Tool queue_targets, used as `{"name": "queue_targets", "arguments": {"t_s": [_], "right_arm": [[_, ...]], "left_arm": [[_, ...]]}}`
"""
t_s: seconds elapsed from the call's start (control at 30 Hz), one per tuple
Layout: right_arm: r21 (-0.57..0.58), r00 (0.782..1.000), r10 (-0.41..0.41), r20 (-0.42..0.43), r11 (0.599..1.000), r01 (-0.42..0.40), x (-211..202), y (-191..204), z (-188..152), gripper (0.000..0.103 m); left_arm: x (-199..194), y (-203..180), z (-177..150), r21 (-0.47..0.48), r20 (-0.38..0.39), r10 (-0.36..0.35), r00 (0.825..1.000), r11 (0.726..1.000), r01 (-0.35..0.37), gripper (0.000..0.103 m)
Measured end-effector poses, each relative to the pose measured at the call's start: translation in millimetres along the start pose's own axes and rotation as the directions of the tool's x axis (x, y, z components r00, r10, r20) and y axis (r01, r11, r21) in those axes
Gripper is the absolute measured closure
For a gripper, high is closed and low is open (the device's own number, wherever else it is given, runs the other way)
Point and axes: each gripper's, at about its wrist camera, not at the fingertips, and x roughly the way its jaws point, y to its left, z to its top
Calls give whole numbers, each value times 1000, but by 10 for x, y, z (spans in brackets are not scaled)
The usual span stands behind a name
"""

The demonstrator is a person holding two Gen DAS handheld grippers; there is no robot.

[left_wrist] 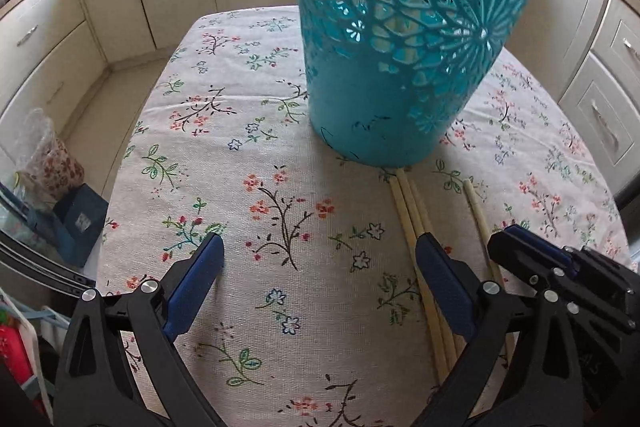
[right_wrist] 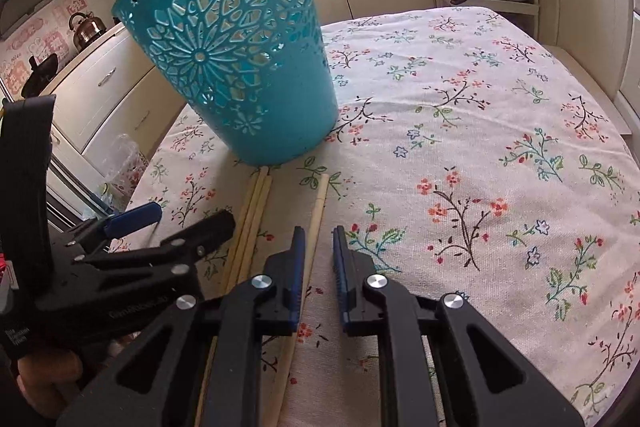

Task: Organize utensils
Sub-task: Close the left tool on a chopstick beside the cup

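Chopsticks (right_wrist: 256, 211) lie near the teal holder (right_wrist: 240, 67), tips toward it | left gripper (left_wrist: 320, 259) spread wide | right gripper (right_wrist: 318, 247) narrowly parted, empty, beside a single chopstick (right_wrist: 318, 199), likely lining up.

left wrist: low, forward | right wrist: same | shared: basket (left_wrist: 400, 39) (right_wrist: 236, 67)

A table under a floral cloth (left_wrist: 280, 131) carries a teal basket (left_wrist: 400, 47), upright. Just before its base lie pale chopsticks (left_wrist: 412, 211): a touching bundle, and one stick (right_wrist: 318, 203) slightly apart.
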Motion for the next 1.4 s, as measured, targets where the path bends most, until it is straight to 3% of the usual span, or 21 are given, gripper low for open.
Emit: {"name": "queue_targets", "arguments": {"t_s": [0.47,0.6,0.77,0.87,1.03,1.1,1.2,1.23,1.4], "right_arm": [[-3,1000,-3,-6,1000,3,-2,-7,11,87],[-13,1000,-3,1,1000,3,0,23,1,81],[-20,1000,-12,8,1000,12,-5,28,-7,80],[-25,1000,-19,12,999,20,-3,32,-8,80],[-56,999,-38,23,998,39,2,68,-17,79],[-65,999,-43,26,997,45,4,82,-21,79],[-108,998,-65,18,992,67,13,137,-17,84],[-120,998,-65,12,991,66,21,169,-19,90],[-111,999,-50,4,993,50,50,174,-2,91]], "left_arm": [[10,-45,58,18,-3,33,999,999,-33,10],[46,-62,118,19,-9,34,999,999,-34,10],[88,-112,123,34,-16,37,999,999,-36,17],[35,-113,84,65,3,14,1000,998,-15,29],[-46,-181,23,185,36,-72,997,981,64,60],[-56,-165,25,216,28,-102,994,972,94,67],[-73,-143,34,253,5,-124,992,960,119,86],[-83,-135,34,269,-11,-137,991,954,135,89],[-93,-16,105,299,-92,-194,977,930,212,91]]}}
